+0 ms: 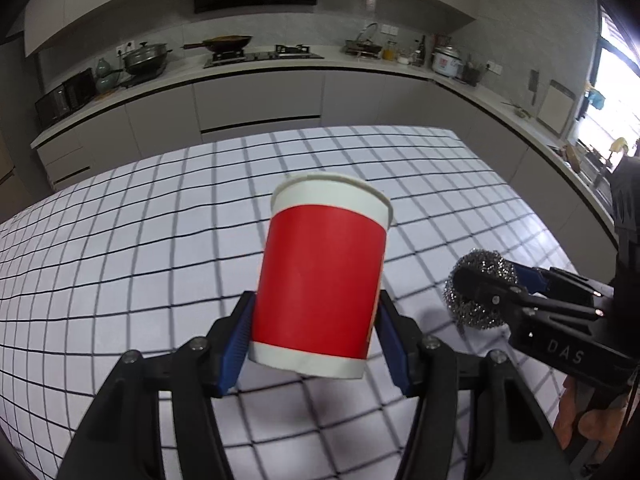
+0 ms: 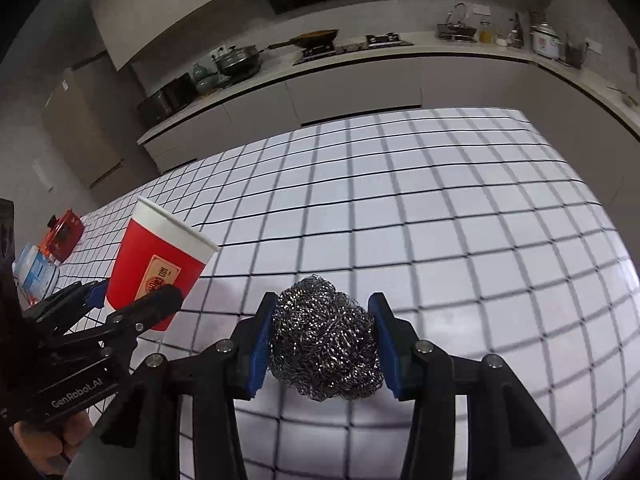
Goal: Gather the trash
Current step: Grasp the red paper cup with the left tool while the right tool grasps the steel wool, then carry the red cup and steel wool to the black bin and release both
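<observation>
My left gripper (image 1: 316,332) is shut on a red paper cup with white bands (image 1: 320,280) and holds it upright, slightly tilted, above the checked tablecloth (image 1: 160,240). The cup also shows at the left of the right wrist view (image 2: 156,264), held by the left gripper (image 2: 132,308). My right gripper (image 2: 322,344) is shut on a steel wool scrubber ball (image 2: 324,340), lifted above the cloth. The scrubber shows at the right of the left wrist view (image 1: 476,280), held in the right gripper (image 1: 492,284).
A red box (image 2: 64,232) and a blue-white pack (image 2: 36,272) lie at the table's left edge. Kitchen counters (image 1: 280,68) with pans, stove and rice cooker run behind and to the right of the table.
</observation>
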Available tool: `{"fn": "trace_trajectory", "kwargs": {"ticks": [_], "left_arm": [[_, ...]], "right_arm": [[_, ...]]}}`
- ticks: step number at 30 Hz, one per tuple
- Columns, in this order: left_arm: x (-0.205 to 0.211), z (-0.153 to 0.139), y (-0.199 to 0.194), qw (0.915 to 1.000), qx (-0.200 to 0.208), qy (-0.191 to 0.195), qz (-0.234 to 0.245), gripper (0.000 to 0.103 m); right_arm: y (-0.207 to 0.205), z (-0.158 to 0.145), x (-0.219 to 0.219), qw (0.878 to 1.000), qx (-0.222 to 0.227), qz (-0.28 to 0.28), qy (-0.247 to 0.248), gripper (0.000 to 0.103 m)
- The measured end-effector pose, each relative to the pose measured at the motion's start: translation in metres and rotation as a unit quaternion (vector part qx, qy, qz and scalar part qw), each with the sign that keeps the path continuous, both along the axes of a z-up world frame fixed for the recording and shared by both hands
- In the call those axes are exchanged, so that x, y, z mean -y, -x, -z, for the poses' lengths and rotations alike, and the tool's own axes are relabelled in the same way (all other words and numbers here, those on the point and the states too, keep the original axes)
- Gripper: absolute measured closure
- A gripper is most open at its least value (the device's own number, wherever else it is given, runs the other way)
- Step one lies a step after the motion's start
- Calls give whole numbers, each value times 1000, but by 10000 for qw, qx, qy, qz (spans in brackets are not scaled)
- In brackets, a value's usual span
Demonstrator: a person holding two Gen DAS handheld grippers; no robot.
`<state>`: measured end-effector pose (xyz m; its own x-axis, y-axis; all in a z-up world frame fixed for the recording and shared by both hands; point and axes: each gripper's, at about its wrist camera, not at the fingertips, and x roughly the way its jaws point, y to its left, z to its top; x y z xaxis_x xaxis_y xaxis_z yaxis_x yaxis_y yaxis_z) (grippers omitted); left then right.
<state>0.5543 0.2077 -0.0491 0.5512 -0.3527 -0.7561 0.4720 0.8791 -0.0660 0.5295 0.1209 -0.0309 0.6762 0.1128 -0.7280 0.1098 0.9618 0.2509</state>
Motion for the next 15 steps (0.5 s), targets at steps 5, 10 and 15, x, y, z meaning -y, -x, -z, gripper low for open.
{"fn": "trace_trajectory", "kwargs": {"ticks": [5, 10, 15], "left_arm": [[29, -7, 34, 9993, -17, 68, 367, 44], [59, -14, 75, 9991, 36, 57, 424, 44], [102, -16, 123, 9997, 53, 30, 257, 44]], "right_arm": [[55, -9, 40, 9982, -26, 601, 1, 54], [106, -13, 83, 9967, -2, 814, 8, 54], [159, -15, 132, 9979, 142, 638, 24, 54]]}}
